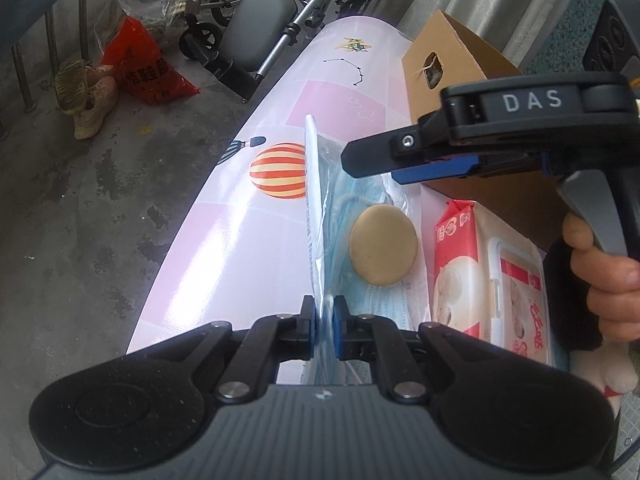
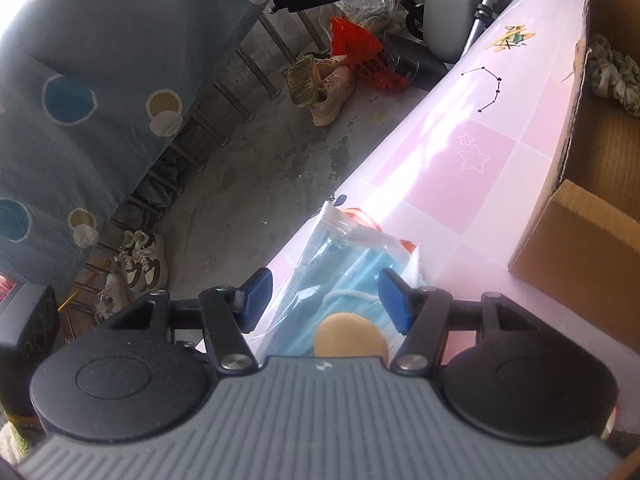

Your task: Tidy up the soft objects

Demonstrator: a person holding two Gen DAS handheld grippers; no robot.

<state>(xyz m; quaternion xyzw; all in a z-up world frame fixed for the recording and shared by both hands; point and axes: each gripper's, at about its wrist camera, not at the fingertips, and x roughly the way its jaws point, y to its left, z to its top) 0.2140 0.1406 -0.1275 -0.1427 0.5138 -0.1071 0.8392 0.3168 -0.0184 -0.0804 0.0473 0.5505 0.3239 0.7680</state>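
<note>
Covering the table [image 1: 224, 248], a pink patterned cloth carries a cardboard box [image 1: 452, 60], a wipes pack [image 1: 480, 276] and a bag of blue masks [image 1: 320, 216], its edge pinched upright by the left gripper [image 1: 323, 320]; the right gripper [image 2: 324, 300] fingers stand parted, empty, above a tan round sponge [image 1: 382, 246] lying on the bag.

Both grippers, the left gripper [image 1: 325, 322] and the right gripper [image 2: 325, 300], share black linkage arms, silver pivot screws, blue pads and ribbed grey housings (one lettered "DAS").
</note>
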